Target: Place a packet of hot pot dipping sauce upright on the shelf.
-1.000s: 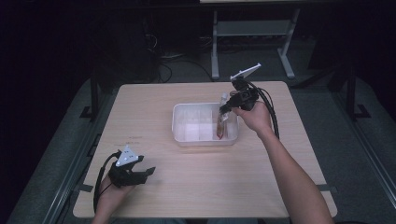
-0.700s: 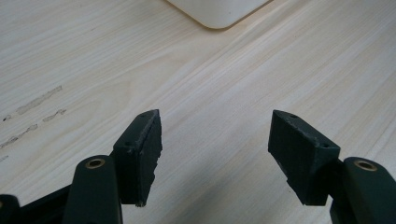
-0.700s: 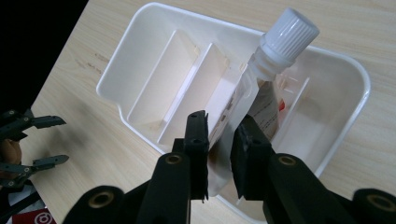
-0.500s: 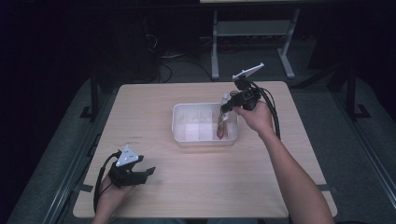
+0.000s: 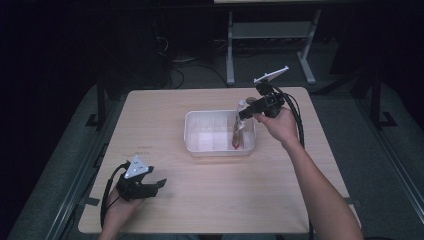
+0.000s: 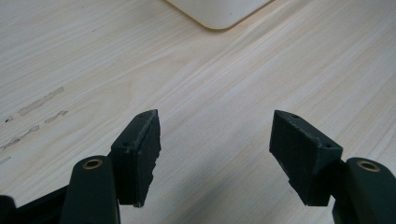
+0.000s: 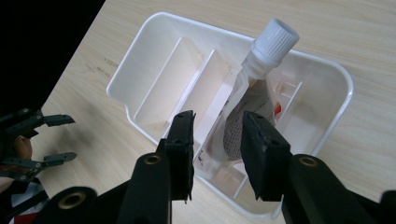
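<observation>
One spouted pouch point(image 7: 250, 100) upright in white tray point(image 7: 140, 60), between parted right tongs point(image 7: 215, 140)

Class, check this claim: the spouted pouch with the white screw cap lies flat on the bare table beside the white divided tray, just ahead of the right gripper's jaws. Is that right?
Not quite. The pouch is not flat on the table; it stands upright inside the white divided tray, cap uppermost. The right gripper view shows it, just ahead of the right gripper, whose jaws have just been opening and no longer press on it.
</observation>
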The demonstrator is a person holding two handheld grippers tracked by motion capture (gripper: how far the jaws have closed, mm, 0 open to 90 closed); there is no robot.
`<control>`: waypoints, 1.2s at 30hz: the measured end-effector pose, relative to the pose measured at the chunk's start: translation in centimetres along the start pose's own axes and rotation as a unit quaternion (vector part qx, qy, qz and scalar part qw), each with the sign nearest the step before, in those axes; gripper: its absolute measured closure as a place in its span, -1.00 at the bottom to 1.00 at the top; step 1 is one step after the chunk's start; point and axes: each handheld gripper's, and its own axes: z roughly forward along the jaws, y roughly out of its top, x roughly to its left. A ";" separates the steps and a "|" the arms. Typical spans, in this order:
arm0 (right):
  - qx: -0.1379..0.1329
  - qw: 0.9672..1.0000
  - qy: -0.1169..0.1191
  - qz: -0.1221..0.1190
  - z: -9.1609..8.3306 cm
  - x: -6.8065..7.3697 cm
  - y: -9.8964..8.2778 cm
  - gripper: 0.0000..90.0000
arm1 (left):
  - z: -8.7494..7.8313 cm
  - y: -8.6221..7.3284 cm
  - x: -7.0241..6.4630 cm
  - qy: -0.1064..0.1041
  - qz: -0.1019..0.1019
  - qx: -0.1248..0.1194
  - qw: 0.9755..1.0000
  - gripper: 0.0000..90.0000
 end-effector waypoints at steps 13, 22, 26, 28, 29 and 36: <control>-0.013 1.000 0.019 0.009 -0.7 -1.1 -1.0 0.34 | 0.0 0.0 0.1 0.001 -0.004 -0.003 1.000 -0.27; -0.016 0.999 0.034 0.005 -0.9 -0.9 -1.2 0.29 | 0.0 0.0 0.1 0.002 -0.003 -0.002 1.000 -0.27; -0.013 0.999 0.041 0.002 -0.7 -0.7 -1.2 0.25 | 0.0 -0.1 0.1 0.001 -0.004 -0.002 1.000 -0.27; -0.010 0.999 0.046 0.001 -0.6 -0.5 -1.2 0.24 | 0.0 -0.1 0.1 0.001 -0.004 -0.002 1.000 -0.27; -0.009 0.999 0.048 -0.001 -0.5 -0.4 -1.1 0.24 | 0.0 -0.1 0.1 0.001 -0.004 -0.002 1.000 -0.27; 0.007 0.999 0.031 -0.012 0.5 -0.1 -1.0 0.49 | 0.0 -0.1 0.1 0.002 -0.004 -0.001 1.000 -0.27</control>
